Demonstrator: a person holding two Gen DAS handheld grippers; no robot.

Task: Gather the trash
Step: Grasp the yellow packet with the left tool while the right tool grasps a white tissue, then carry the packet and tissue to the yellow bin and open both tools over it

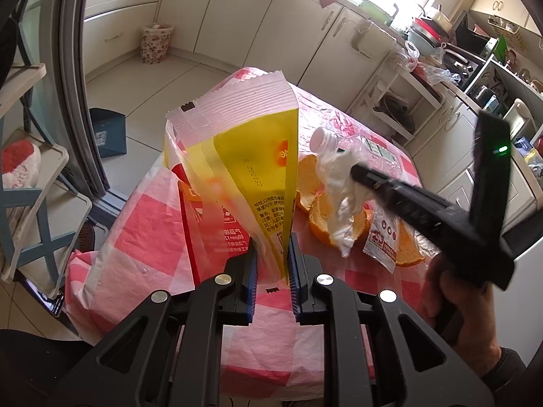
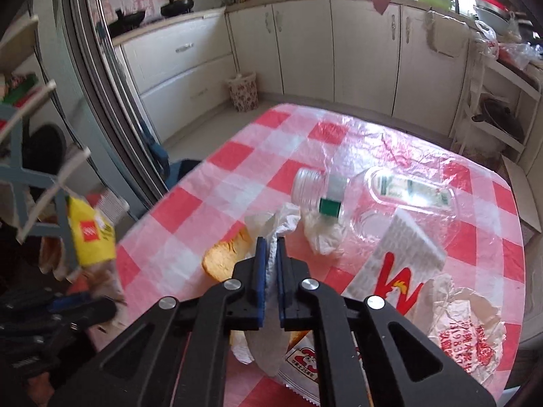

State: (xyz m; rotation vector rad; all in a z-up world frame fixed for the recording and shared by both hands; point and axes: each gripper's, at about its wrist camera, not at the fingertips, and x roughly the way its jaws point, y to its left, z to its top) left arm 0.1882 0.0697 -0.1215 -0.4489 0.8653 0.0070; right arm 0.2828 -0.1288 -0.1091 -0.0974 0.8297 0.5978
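My left gripper [image 1: 271, 247] is clamped on the lower edge of the yellow bag [image 1: 237, 156], which stands up from the jaws through the middle of the left view with its crimped, unopened-looking top toward the upper centre; I judge it light, thin and crackly, likely to flop or fold if I tilt it, so a grip near the mouth would suit better for filling it. My right gripper [image 2: 269, 254] is pinched on a white tissue [image 2: 271, 237], the wad squeezed between the blue pads and trailing out below them in the right view. It looks soft, nearly weightless and easy to tear, so a pinch anywhere on the bulk should do. In the left view the tissue [image 1: 342, 190] hangs at centre right, just to the right of the bag and apart from it, above the orange peel [image 1: 322, 224] on the checked table [image 1: 142, 237]. More trash lies further right in the right view: a clear bottle [image 2: 373, 196], probably light and slippery, and flat wrappers [image 2: 400, 264] that look hard to pick up except by an edge.
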